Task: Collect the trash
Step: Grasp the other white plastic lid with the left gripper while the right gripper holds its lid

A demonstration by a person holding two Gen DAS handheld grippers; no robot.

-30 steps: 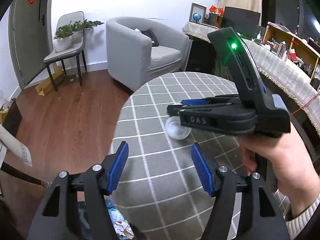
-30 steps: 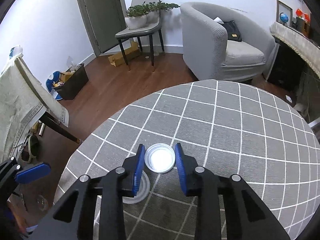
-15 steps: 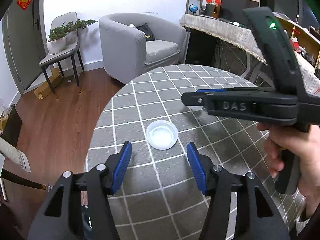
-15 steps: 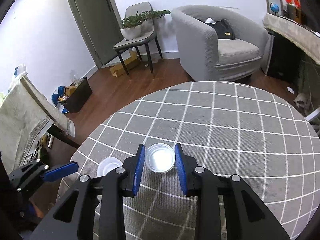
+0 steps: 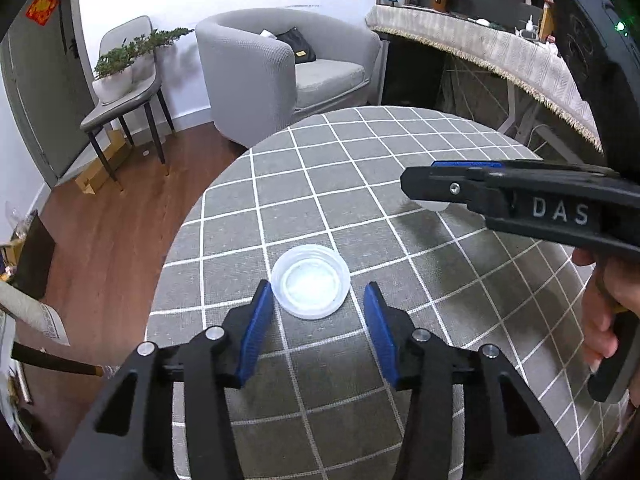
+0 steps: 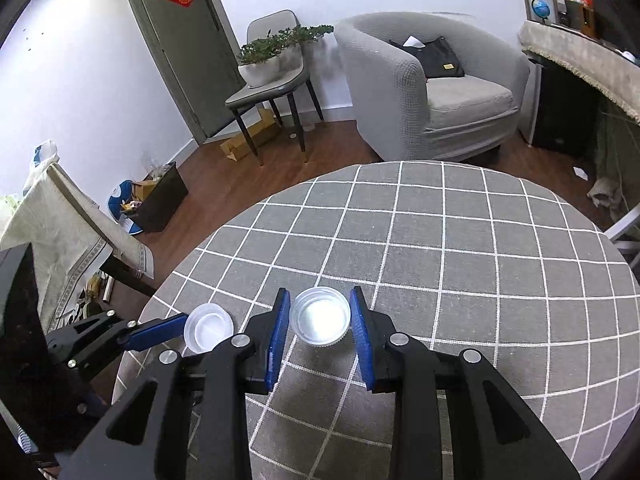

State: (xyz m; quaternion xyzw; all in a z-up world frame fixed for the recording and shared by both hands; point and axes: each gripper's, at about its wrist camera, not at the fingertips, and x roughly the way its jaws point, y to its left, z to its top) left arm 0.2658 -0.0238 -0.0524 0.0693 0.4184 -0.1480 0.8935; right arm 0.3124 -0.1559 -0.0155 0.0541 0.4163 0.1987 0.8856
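Note:
Two shallow clear plastic cups are in play on the round table with the grey checked cloth. One cup sits on the cloth near the table's left edge. My left gripper straddles it with jaws closing; the cup lies between the blue pads, and a gap shows on its right side. In the right wrist view, my right gripper is shut on the other cup, holding it above the table. There the first cup shows at the left beside a blue left fingertip. In the left wrist view, the right gripper hovers to the right, a hand on its handle.
A grey armchair and a chair bearing a potted plant stand beyond the table. A dark bin with rubbish sits on the wooden floor at the left. A fringed sideboard runs along the right.
My left gripper has come down and forward around the cup on the table while its jaws narrowed. My right gripper carried its cup away to the right, uncovering the lower one.

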